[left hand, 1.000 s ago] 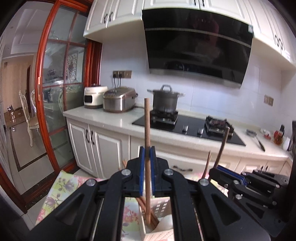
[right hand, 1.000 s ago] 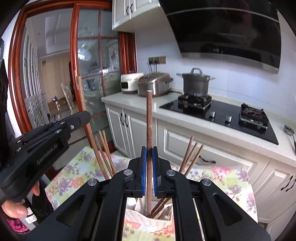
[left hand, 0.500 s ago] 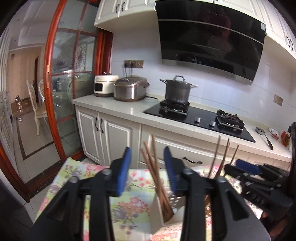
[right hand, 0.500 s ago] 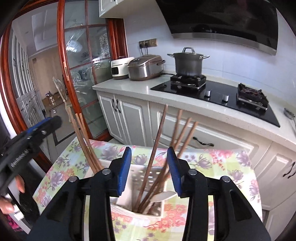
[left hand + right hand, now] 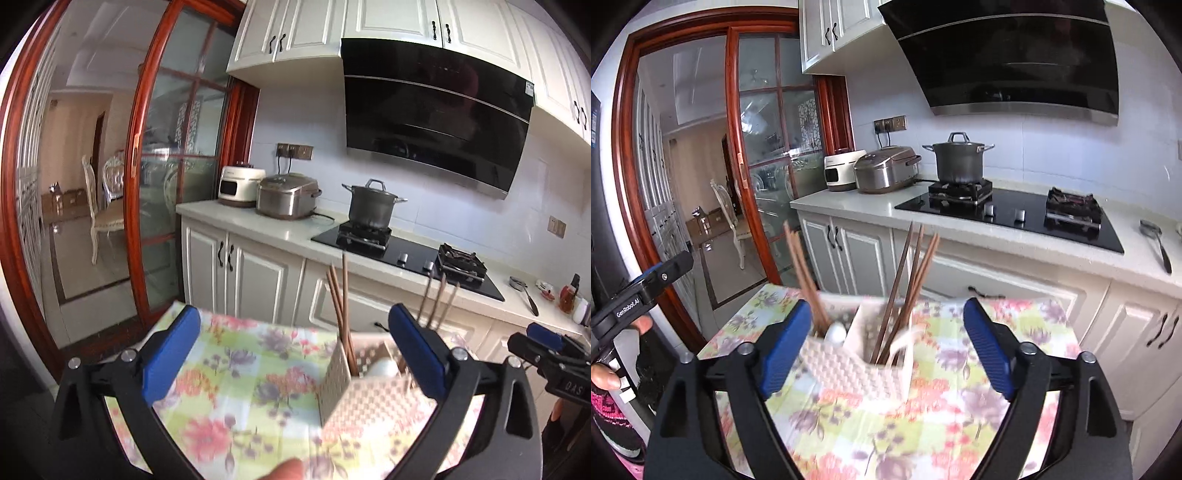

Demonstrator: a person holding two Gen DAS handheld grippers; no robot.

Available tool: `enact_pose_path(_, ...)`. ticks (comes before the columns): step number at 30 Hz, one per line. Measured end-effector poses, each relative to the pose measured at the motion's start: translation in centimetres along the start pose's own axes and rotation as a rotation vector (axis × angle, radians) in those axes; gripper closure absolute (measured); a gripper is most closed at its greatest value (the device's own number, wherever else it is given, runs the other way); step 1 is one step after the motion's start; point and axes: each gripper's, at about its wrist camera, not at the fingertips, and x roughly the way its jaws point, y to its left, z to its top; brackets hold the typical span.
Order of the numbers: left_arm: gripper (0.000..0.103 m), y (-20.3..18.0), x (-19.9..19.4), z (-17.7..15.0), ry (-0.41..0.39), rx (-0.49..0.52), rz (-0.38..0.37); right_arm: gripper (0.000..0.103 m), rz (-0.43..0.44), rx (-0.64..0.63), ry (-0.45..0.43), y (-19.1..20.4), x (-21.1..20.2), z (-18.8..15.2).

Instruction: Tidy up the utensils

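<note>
Both claws hang released, holding nothing. Left gripper (image 5: 293, 352) has its blue-padded fingers (image 5: 173, 356) spread wide above the floral tablecloth (image 5: 236, 373), which is blurred in this view. Between those fingers, toward the right one, stands the white perforated utensil holder (image 5: 354, 400), resting on the cloth. Brown chopsticks (image 5: 341, 314) rise from its left compartment, leaning slightly, their tips standing in front of the white cabinet doors behind. A second bunch of chopsticks (image 5: 437, 301) shows above the right finger, and a pale rounded spoon bowl (image 5: 382, 367) sits inside the holder between the two bunches. At the far right edge of the left wrist view, the right gripper's black body appears side-on; the right wrist view shows it better.

Right gripper (image 5: 886, 349) is likewise spread wide, blue pads (image 5: 988, 352) well apart, with the holder (image 5: 857, 363) between them, nearer the left pad. From this side a divider splits the holder: one chopstick bunch (image 5: 803, 275) leans left out of the left compartment, another bunch (image 5: 910, 284) leans right out of the right compartment. Neither pad touches the holder or any chopstick. At the left edge, the other gripper's black finger sits clear of the table, a hand (image 5: 613, 354) beneath it.

Behind the table run a white countertop (image 5: 849, 201), a rice cooker (image 5: 888, 170), a steel pot (image 5: 958, 158) on the black gas hob (image 5: 1015, 214), and a dark range hood (image 5: 1015, 55) above.
</note>
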Motion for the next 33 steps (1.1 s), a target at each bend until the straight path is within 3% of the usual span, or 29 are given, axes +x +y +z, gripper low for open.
enact_pose_path(7, 0.004, -0.8, -3.2, -4.5, -0.004, 0.065, -0.020, 0.018, -0.045, 0.018, -0.029, 0.0, -2.8, -5.8)
enact_pose_path(10, 0.004, -1.5, -3.9, -6.8, 0.015, 0.094, 0.004, 0.018, -0.072, 0.023, -0.026, -0.1, -3.2, -7.7)
enact_pose_path(16, 0.004, -3.6, -4.2, -10.4, 0.060, 0.165, 0.000, 0.018, -0.118, -0.060, 0.006, 0.4, -3.0, -9.3)
enact_pose_path(28, 0.004, -5.5, -5.3, -10.6, 0.056, 0.182, -0.043, 0.018, -0.111, -0.077, 0.020, 1.3, -3.7, -8.9)
enact_pose_path(33, 0.004, -5.9, -5.3, -10.6, 0.057, 0.195, -0.023, 0.018, -0.102, -0.078, 0.009, 1.6, -4.2, -8.7)
